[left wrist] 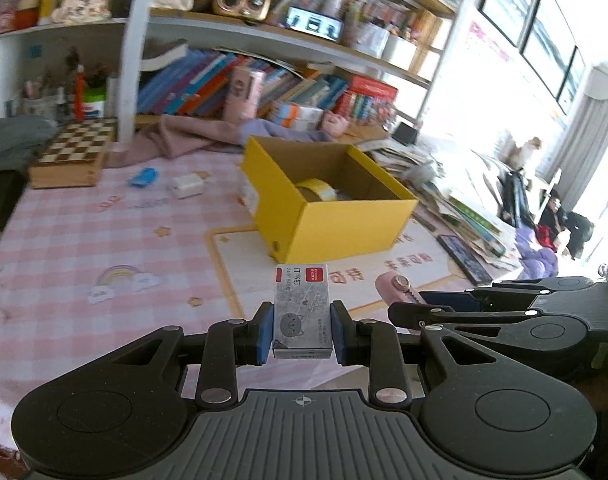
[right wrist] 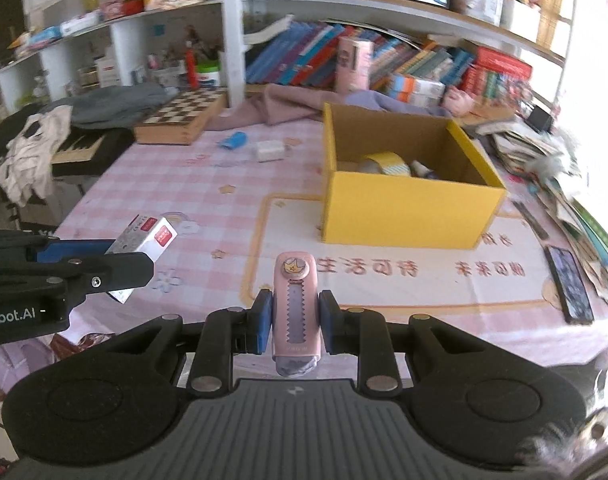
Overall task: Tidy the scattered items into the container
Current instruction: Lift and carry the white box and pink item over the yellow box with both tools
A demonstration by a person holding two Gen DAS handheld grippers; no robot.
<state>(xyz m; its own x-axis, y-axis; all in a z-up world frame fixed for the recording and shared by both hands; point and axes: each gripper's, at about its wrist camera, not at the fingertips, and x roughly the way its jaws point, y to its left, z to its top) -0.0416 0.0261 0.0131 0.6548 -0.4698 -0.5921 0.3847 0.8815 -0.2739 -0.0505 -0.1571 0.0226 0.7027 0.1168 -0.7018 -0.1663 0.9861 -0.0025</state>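
My left gripper is shut on a small grey staple box with a red label and a cat drawing. The same staple box shows at the left of the right wrist view. My right gripper is shut on a pink utility knife with a crown sticker; its tip pokes into the left wrist view. Both are held above the pink checked tablecloth, short of the open yellow cardboard box. Inside the box lie a yellow tape roll and a small bottle.
A blue item and a small white box lie on the cloth beyond the box's left. A chessboard box sits at the back left, a phone and a paper stack at the right. Shelves of books rise behind.
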